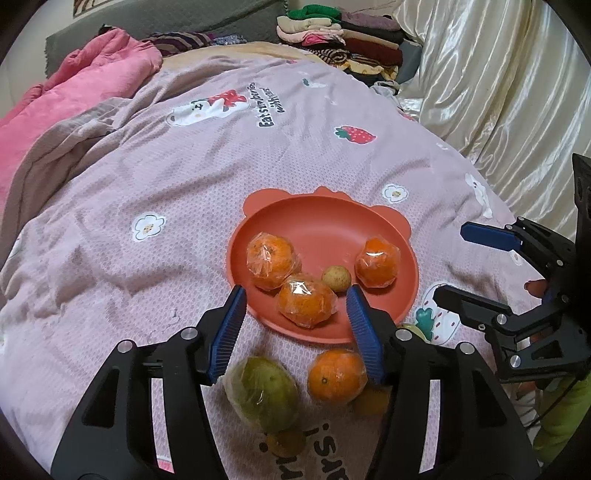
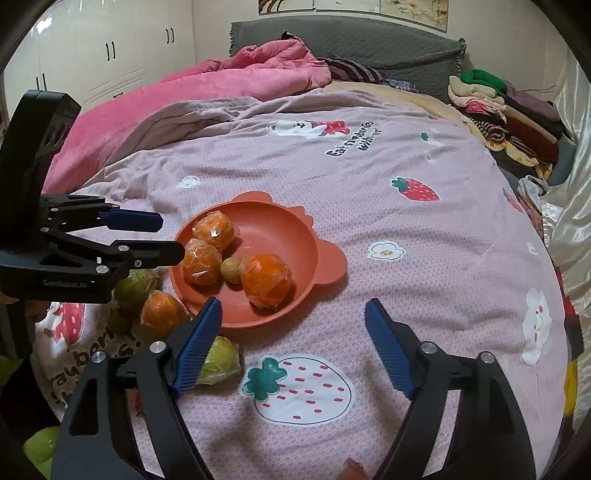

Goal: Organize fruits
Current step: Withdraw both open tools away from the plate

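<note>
Fruit in two groups on a pink printed bedspread [image 1: 177,177]. First group: three plastic-wrapped oranges and one small tan fruit [image 1: 335,278] inside an orange-red plate [image 1: 325,218], which lies just ahead of the left gripper [image 1: 295,295]. Nearest wrapped orange [image 1: 306,299] sits directly between and just beyond the left gripper's blue fingertips [image 1: 236,299]; the other two oranges [image 1: 272,262] [image 1: 377,262] lie farther ahead, to either side, with the tan fruit between them.

Second group: loose fruit off the plate, beneath the left gripper. Wrapped orange [image 1: 337,376] lies beside the inner face of its right-hand finger; a wrapped green fruit [image 1: 263,394] lies nearer its left-hand finger. Two small dull-orange fruits are partly hidden under the fingers.

Left gripper: jaws spread wide, nothing held. Right gripper [image 2: 293,308]: jaws likewise spread wide and empty, poised over bare bedspread to the right of the plate [image 2: 280,221]; a second wrapped green fruit [image 2: 221,360] lies under its left-hand finger.

Background: pink blanket [image 2: 229,81], grey headboard [image 2: 369,40], stacked folded clothes [image 1: 340,33], pale satin curtain [image 1: 498,74].
</note>
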Tool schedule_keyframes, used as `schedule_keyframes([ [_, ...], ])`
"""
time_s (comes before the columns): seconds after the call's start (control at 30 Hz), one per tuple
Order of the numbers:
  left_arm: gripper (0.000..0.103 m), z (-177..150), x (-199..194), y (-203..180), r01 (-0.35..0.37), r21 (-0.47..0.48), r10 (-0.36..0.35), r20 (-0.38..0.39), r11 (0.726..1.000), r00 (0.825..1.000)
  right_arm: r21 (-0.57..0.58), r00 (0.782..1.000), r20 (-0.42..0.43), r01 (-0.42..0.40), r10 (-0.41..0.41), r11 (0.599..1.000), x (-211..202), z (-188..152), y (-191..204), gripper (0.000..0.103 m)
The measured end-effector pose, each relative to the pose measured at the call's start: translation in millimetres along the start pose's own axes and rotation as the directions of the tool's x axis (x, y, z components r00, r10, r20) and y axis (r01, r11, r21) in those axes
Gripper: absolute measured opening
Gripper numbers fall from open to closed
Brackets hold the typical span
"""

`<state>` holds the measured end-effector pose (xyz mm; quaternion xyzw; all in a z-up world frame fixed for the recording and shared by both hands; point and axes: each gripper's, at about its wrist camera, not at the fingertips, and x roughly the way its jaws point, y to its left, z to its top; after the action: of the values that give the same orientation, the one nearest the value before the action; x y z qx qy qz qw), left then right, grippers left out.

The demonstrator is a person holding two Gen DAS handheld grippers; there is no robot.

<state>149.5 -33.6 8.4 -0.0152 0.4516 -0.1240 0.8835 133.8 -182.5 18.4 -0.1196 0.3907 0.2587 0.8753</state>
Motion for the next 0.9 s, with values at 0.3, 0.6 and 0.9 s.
schedule_keyframes([
  [0.3,0.064,-2.3,-9.7,0.4,-0.012,-0.004,0.012,0.024,1.0,1.0,0.028,1.0,0.006,0.007,-0.008,1.0,-6.9,-4.5,0.0,0.087],
  [0.6,0.075,-7.6,-22.9,-2.9,-0.021,-0.006,0.021,0.051,1.0,0.998,0.039,1.0,0.025,0.011,-0.012,0.999,-18.8,-7.5,6.0,0.093],
  [0.9,0.08,-13.3,-33.0,-4.3,-0.026,-0.012,0.027,0.068,1.0,0.997,0.046,0.999,0.043,-0.002,0.0,0.999,-31.7,-8.7,14.1,0.095],
])
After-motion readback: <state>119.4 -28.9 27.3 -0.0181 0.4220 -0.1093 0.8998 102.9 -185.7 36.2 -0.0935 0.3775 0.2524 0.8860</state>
